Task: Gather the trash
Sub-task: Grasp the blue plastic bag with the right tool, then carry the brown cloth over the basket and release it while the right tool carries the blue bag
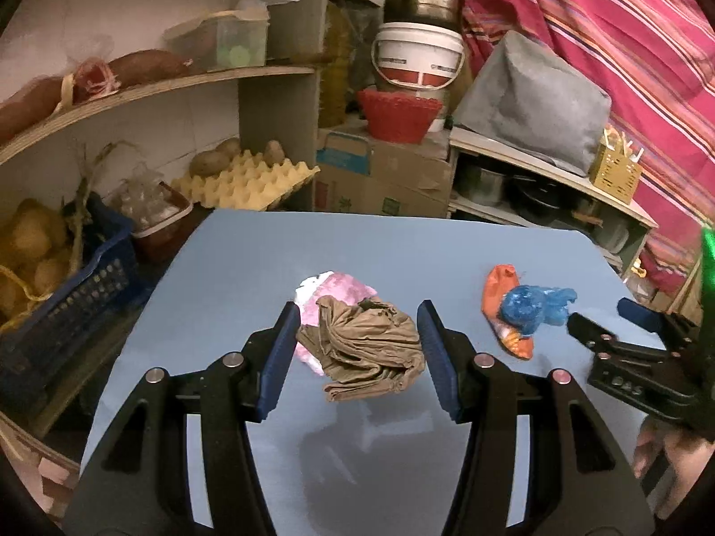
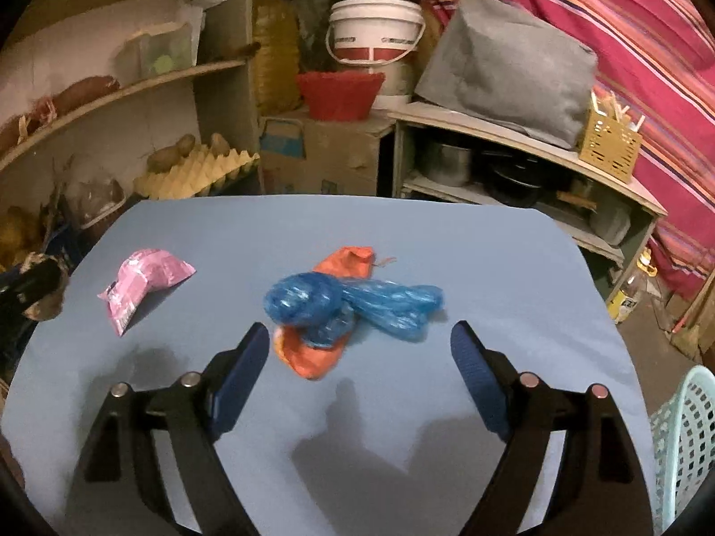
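Note:
On the blue table (image 1: 232, 268) lie a crumpled brown bag (image 1: 364, 348), a pink wrapper (image 1: 339, 288) partly under it, an orange wrapper (image 1: 498, 288) and a blue plastic bag (image 1: 536, 306) on top of it. My left gripper (image 1: 357, 326) is open, its pads on either side of the brown bag, which appears lifted above the table. My right gripper (image 2: 359, 344) is open just short of the blue plastic bag (image 2: 348, 301) and orange wrapper (image 2: 313, 355). The pink wrapper (image 2: 143, 281) lies to its left. The right gripper also shows in the left wrist view (image 1: 599, 312).
A pale green mesh basket (image 2: 688, 437) stands at the table's right edge. Shelves with an egg tray (image 1: 250, 181), potatoes and a dark blue crate (image 1: 76, 303) are at left. A cardboard box (image 1: 380, 178), red basket and buckets stand behind; a striped cloth hangs at right.

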